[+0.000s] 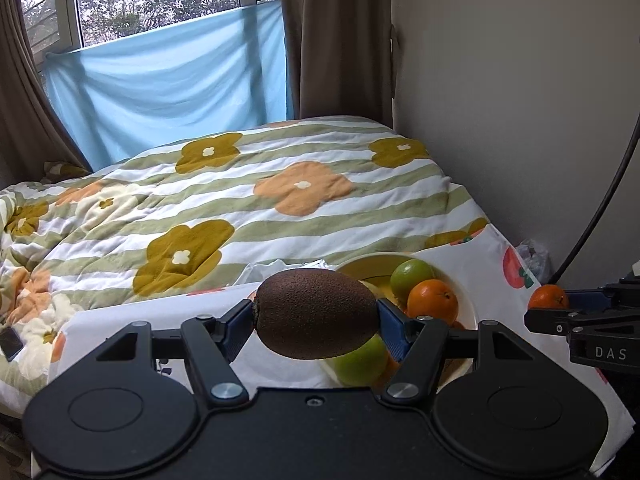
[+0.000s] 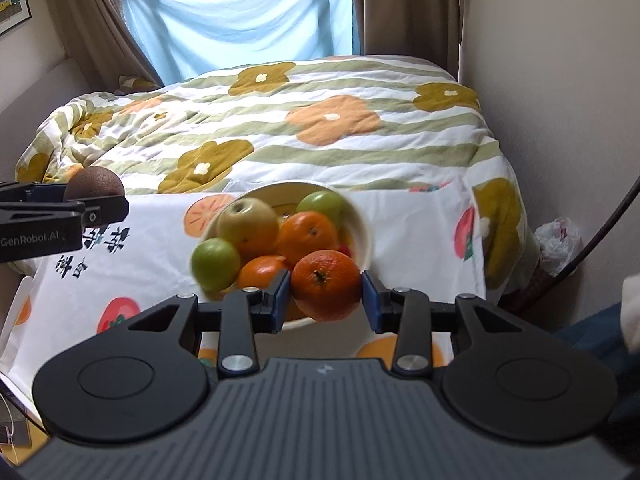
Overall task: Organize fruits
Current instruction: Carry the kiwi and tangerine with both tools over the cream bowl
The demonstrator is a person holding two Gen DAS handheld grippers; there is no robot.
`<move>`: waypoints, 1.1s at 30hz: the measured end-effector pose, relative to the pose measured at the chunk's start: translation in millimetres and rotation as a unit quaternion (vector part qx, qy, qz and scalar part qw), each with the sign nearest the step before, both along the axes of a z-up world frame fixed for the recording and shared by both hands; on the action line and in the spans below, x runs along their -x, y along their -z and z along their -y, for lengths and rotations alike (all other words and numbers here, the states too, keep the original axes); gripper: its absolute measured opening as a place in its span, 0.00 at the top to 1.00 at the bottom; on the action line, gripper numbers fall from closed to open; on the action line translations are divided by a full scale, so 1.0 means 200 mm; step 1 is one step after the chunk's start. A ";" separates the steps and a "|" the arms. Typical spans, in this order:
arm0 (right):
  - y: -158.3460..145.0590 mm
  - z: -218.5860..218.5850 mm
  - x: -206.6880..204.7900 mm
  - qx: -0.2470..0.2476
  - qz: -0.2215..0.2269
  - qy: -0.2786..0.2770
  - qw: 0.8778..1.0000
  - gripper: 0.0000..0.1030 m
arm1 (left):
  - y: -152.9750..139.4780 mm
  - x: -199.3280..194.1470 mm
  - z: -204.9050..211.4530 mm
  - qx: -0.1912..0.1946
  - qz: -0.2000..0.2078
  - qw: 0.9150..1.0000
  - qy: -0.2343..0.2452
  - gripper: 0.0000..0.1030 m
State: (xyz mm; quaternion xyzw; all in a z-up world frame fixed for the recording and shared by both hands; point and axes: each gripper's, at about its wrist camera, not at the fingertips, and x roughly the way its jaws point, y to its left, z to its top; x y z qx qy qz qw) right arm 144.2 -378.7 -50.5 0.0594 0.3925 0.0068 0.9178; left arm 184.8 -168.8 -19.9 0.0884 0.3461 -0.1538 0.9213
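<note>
My left gripper is shut on a brown kiwi and holds it in the air, just left of and above a cream bowl. My right gripper is shut on an orange above the near rim of the bowl. The bowl holds a yellow-green apple, two green fruits and two more oranges. The left gripper with the kiwi shows at the left of the right wrist view. The right gripper's orange shows at the right of the left wrist view.
The bowl stands on a table under a white cloth printed with persimmons. Behind it is a bed with a striped floral duvet. A wall is close on the right, with a black cable and a plastic bag in the corner.
</note>
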 end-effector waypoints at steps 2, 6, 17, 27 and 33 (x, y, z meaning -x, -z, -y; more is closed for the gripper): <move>0.01 0.06 -0.06 -0.004 0.001 -0.002 1.000 0.49 | 0.02 -0.05 0.07 0.001 -0.002 1.000 0.003 0.32; 0.05 0.16 -0.16 -0.008 0.000 -0.003 1.000 0.49 | 0.06 -0.18 0.20 -0.003 -0.012 1.000 0.014 0.32; 0.20 0.28 -0.37 -0.037 -0.022 -0.010 0.999 0.49 | 0.32 -0.55 0.47 -0.034 -0.070 0.996 0.031 0.32; 0.28 0.30 -0.44 -0.050 -0.030 -0.011 0.998 0.49 | 0.47 -0.70 0.52 -0.041 -0.115 0.992 0.027 0.31; 0.30 0.30 -0.46 -0.054 -0.034 -0.009 0.998 0.49 | 0.45 -0.73 0.50 -0.029 -0.113 0.993 0.027 0.23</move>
